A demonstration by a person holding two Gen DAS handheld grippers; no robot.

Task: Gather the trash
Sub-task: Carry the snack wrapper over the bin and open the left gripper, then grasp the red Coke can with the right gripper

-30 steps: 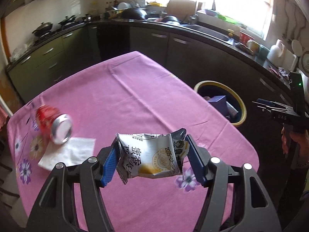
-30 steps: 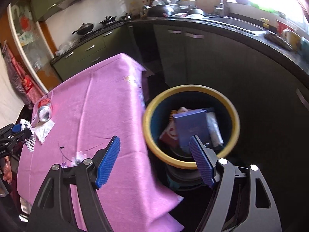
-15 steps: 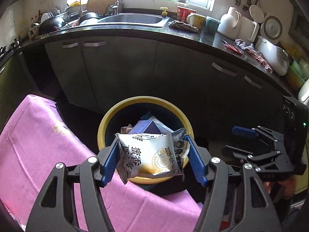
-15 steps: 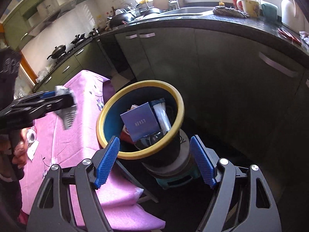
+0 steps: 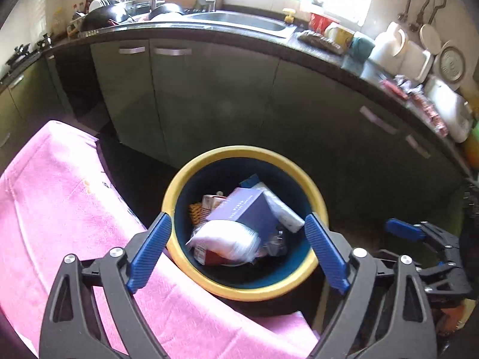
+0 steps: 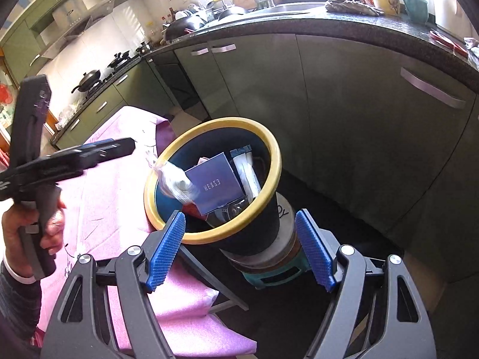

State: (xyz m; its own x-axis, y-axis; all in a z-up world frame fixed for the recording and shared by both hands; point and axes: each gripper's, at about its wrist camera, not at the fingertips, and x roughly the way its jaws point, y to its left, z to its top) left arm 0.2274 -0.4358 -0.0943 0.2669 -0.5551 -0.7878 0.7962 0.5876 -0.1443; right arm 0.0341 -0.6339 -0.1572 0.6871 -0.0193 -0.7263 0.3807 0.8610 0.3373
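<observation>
The trash bin (image 5: 179, 185) has a yellow rim and dark walls and stands beside the pink table (image 5: 60, 209). My left gripper (image 5: 238, 252) is open and empty right above the bin. The white snack wrapper (image 5: 224, 239) is inside the bin, blurred, on top of a purple box (image 5: 242, 209) and other trash. In the right wrist view my right gripper (image 6: 239, 249) is open and empty, close to the bin (image 6: 269, 149). The wrapper (image 6: 175, 182) shows there at the bin's left rim, below the left gripper (image 6: 119, 148).
Dark kitchen cabinets (image 5: 209, 95) and a counter with a sink (image 5: 239, 21) curve behind the bin. The bin rests on a stool (image 6: 275, 272). The pink tablecloth edge (image 6: 167, 299) hangs next to the bin. Mugs and jugs (image 5: 389, 48) line the counter at the right.
My left gripper opened and let go of the snack wrapper, which dropped into the bin. Both grippers shifted slightly closer over the bin.
</observation>
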